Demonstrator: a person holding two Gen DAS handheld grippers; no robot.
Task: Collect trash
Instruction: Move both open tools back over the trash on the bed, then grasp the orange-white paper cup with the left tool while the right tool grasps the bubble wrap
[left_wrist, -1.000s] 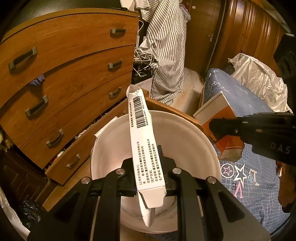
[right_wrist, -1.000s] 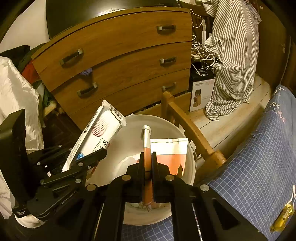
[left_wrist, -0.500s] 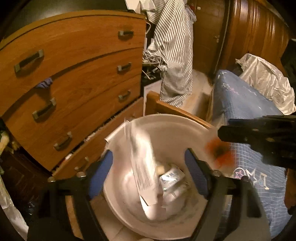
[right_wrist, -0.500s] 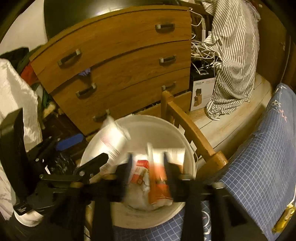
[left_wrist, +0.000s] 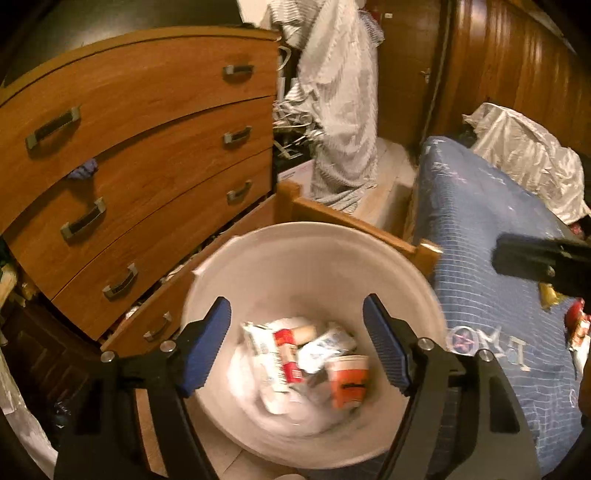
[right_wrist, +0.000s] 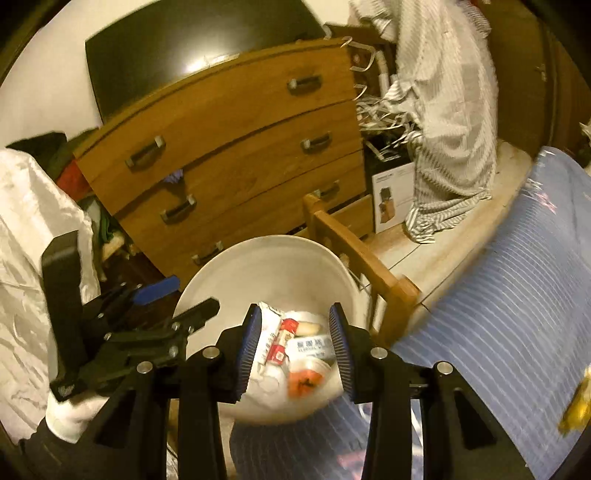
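Note:
A white bin (left_wrist: 314, 251) stands on the floor between the dresser and the bed. Inside it lie a white barcoded wrapper (left_wrist: 269, 354), an orange packet (left_wrist: 349, 380) and other packets. My left gripper (left_wrist: 295, 306) hangs over the bin; its blue-padded jaws are closing with nothing between them. In the right wrist view, my right gripper (right_wrist: 295, 314) stands open and empty over the bin's (right_wrist: 266, 266) near edge, with the left gripper (right_wrist: 181, 299) to its left. A yellow wrapper (right_wrist: 576, 410) and a red-and-white packet (left_wrist: 578, 328) lie on the bed.
A wooden dresser (left_wrist: 147, 147) with its bottom drawer ajar stands behind the bin. The wooden bed frame (left_wrist: 332, 218) touches the bin's far rim. A blue checked bedsheet (left_wrist: 498, 332) fills the right. A striped shirt (left_wrist: 340, 110) hangs behind, and a box (right_wrist: 391, 195) sits below it.
Both grippers opened: the white wrapper fell from the left one and the orange packet from the right one into the bin. The right gripper has shifted right, toward the bed.

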